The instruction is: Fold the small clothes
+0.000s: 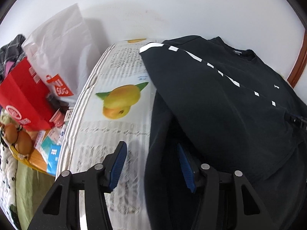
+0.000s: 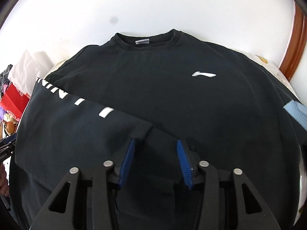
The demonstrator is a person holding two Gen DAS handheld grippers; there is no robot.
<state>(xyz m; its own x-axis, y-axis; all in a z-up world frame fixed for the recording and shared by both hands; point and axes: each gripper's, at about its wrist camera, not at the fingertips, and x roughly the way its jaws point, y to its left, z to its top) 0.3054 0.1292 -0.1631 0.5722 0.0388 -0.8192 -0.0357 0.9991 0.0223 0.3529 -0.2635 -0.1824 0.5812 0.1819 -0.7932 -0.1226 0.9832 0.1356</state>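
Sweatshirt (image 2: 163,95), black, spread chest-up on newspapered counter (image 1: 119,72), collar at twelve o'clock, sleeve folded across. Right tongs (image 2: 155,161) and left tongs (image 1: 151,163): part-open, straddling the hem, nothing pinched. Pinch both layers evenly, then fold.

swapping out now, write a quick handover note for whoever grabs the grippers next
Left hand-held gripper: open, straddling the sweatshirt's left edge, not gripping.
Right hand-held gripper: open over the lower front, no cloth pinched.
Black sweatshirt: front up on the newspaper-covered table, collar toward the wall.
Done: lettered sleeve folded across the body.
Left: the other sleeve, not clearly in view, then fold the body.
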